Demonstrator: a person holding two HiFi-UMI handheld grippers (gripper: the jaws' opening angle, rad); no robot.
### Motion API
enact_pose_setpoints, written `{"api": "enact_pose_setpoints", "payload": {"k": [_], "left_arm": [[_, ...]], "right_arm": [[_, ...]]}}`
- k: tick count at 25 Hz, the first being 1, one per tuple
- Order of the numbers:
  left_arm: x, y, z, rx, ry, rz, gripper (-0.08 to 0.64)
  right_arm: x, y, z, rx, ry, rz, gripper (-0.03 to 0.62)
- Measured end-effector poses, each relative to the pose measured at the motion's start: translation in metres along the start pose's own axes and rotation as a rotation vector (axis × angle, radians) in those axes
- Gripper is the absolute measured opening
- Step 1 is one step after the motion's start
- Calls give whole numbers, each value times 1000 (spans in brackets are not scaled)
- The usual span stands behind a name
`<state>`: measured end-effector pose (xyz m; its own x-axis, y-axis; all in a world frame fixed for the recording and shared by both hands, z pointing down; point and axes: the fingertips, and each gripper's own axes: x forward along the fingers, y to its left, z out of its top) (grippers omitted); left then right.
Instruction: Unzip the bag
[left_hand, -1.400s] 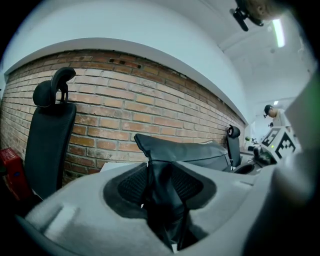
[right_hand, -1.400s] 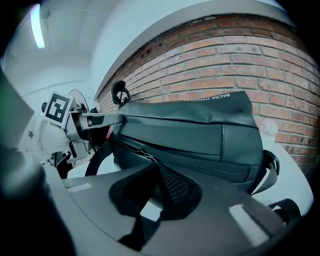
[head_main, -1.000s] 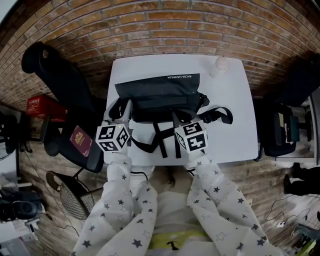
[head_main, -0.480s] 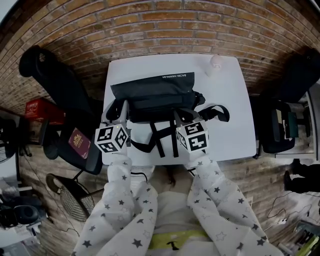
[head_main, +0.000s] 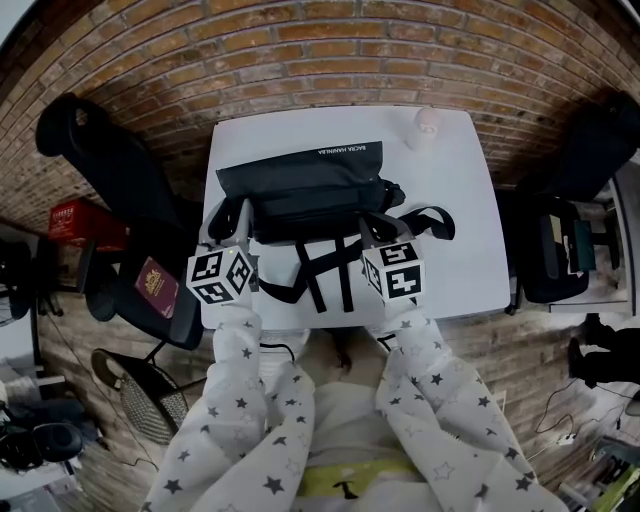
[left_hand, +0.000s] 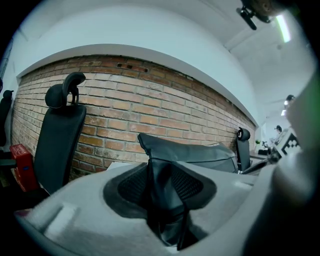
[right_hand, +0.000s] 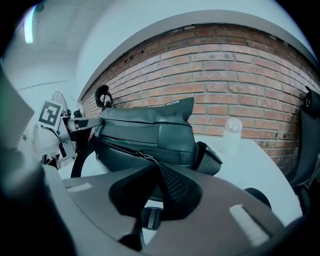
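Only one bag (head_main: 310, 190), contents seemingly hidden

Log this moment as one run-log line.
left gripper: shut on bag | right gripper: shut on zipper pull | bag: on white table

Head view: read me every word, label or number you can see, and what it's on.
Nothing reads clearly.
bag: white print line along its upper edge, too small to read.
red box: pale print, blurred.
dark red booklet: gold emblem and print, too small.
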<state>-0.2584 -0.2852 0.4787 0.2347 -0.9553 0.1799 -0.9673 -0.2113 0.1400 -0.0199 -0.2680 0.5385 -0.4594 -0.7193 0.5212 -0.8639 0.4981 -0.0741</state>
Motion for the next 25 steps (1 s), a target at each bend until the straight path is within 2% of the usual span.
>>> {"api": "enact_pose_setpoints", "payload": {"k": [25], "left_arm": [[-2,6,2,-7,-14,40,150]], "right_arm": [[-19,-35,-1,43,-15,-100,17]]}}
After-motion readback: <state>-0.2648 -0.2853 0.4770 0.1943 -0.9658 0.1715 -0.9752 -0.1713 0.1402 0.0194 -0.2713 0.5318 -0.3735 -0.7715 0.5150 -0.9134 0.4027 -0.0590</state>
